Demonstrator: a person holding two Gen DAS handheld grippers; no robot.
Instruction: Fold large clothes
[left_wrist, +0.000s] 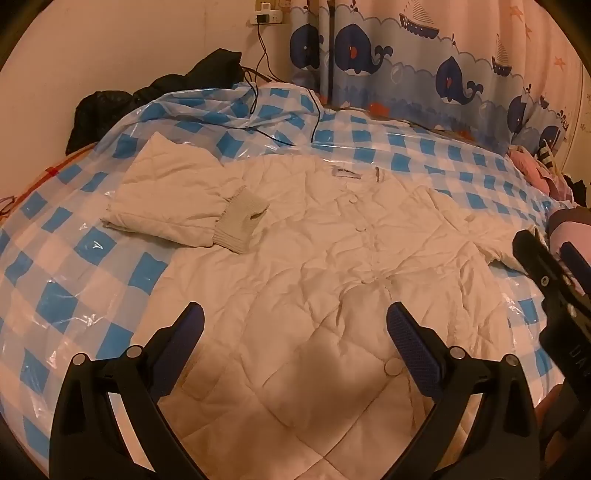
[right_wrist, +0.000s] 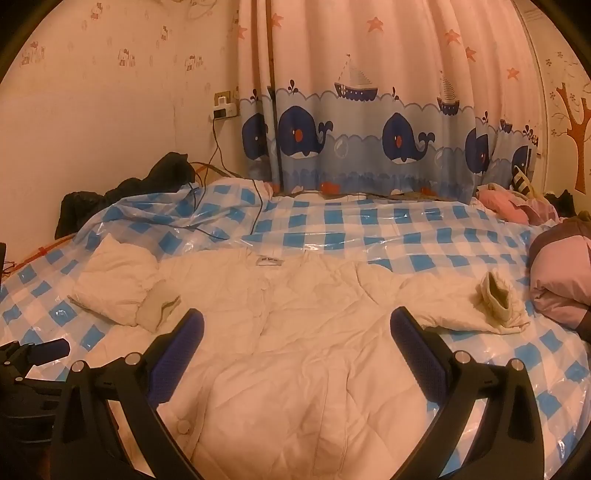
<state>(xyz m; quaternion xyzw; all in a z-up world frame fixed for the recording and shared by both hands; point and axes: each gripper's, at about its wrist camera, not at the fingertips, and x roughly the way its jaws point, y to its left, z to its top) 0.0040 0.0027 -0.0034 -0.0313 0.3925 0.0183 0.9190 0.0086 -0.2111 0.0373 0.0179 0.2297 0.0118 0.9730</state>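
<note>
A white quilted jacket (left_wrist: 314, 258) is spread front-up on a bed covered by a blue-and-white checked plastic sheet (left_wrist: 74, 280). Its collar is turned toward a whale-print curtain (right_wrist: 351, 140), and its buttoned front runs down the middle. In the left wrist view, the left-hand sleeve (left_wrist: 166, 195) is seen folded in across the jacket, with its knitted cuff (left_wrist: 243, 221) resting on the chest. In the right wrist view, the other sleeve (right_wrist: 461, 306) is seen lying out to the side on the sheet. The left tongs (left_wrist: 295, 325) are held wide apart above the lower part of the jacket, with nothing gripped. The right tongs (right_wrist: 297, 328) are likewise spread wide and empty over the jacket. A pink garment (right_wrist: 561, 273) is heaped at the right edge of the bed, and dark clothing (left_wrist: 155, 92) is piled by the wall.
</note>
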